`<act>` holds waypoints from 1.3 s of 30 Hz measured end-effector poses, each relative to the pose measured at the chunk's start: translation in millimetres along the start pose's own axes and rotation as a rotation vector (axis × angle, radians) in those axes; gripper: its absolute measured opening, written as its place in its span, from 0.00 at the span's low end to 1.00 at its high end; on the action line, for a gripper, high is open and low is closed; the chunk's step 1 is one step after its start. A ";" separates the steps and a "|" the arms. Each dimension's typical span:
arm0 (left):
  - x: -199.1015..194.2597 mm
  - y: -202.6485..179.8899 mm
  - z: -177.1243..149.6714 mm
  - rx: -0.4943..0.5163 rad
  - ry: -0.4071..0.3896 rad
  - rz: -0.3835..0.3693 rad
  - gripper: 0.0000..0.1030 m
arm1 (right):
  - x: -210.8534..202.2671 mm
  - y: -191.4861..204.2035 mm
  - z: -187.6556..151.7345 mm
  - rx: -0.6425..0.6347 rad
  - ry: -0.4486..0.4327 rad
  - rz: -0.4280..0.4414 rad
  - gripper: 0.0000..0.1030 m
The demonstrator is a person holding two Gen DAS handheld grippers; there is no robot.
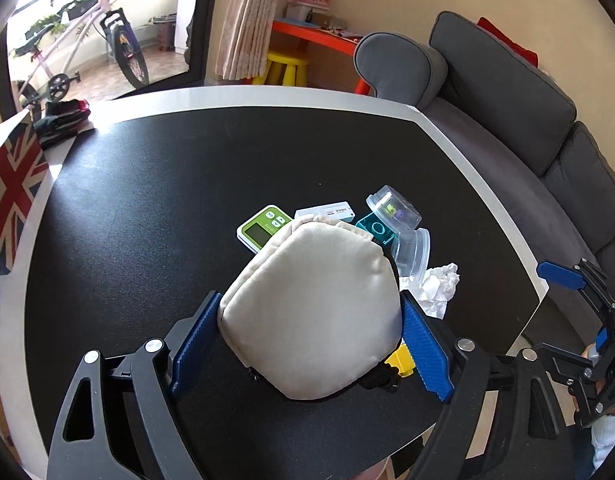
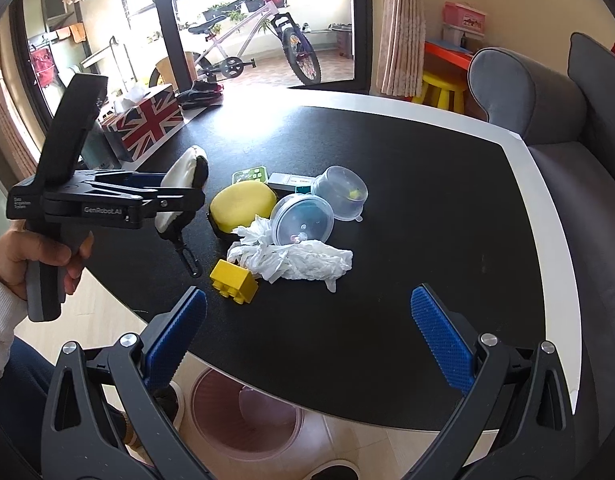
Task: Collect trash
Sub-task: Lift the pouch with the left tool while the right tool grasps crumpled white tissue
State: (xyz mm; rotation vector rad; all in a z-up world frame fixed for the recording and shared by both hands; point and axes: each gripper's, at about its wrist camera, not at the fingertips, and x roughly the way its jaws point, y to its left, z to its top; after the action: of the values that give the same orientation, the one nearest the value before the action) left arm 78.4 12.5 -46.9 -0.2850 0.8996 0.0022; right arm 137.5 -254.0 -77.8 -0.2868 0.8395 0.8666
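Trash here means the crumpled white tissue (image 2: 291, 258), lying at the centre of the right wrist view on the black table (image 2: 387, 148), touching a clear tub (image 2: 301, 220) and just beside a yellow brick (image 2: 233, 280). Below the table's near edge, low in that frame, stands a pink bin (image 2: 247, 416), probably where the tissue belongs. My left gripper (image 1: 307, 328) is clamped on a cream pouch (image 1: 311, 316), off the table, I judge to clear it from the pile. The pouch fills the left wrist view and hides most of the clutter; only the right view shows its dangling black clip and a yellow case (image 2: 243, 204), though what that case holds I cannot tell. My right gripper (image 2: 309, 330) hangs with fingers wide apart, nothing between them.
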 end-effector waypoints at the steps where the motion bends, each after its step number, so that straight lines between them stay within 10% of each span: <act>1: -2.5 -1.4 0.2 0.008 -0.008 0.003 0.80 | 2.1 0.3 1.1 -0.003 -0.001 -0.004 0.97; 19: -40.9 -4.1 -5.2 0.060 -0.082 0.022 0.80 | 56.4 -10.0 16.0 -0.008 0.061 -0.062 0.95; 21: -42.0 -2.4 -5.8 0.059 -0.083 0.021 0.80 | 62.6 -12.1 16.2 0.005 0.085 -0.055 0.77; 39: -43.0 2.5 -7.6 0.052 -0.087 0.021 0.80 | 77.3 -12.4 16.6 0.033 0.121 -0.009 0.14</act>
State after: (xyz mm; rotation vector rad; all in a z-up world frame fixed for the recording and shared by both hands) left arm 45.4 18.1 -18.8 -0.2251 0.8154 0.0107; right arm 183.7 -210.0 -126.2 -0.3163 0.9636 0.8329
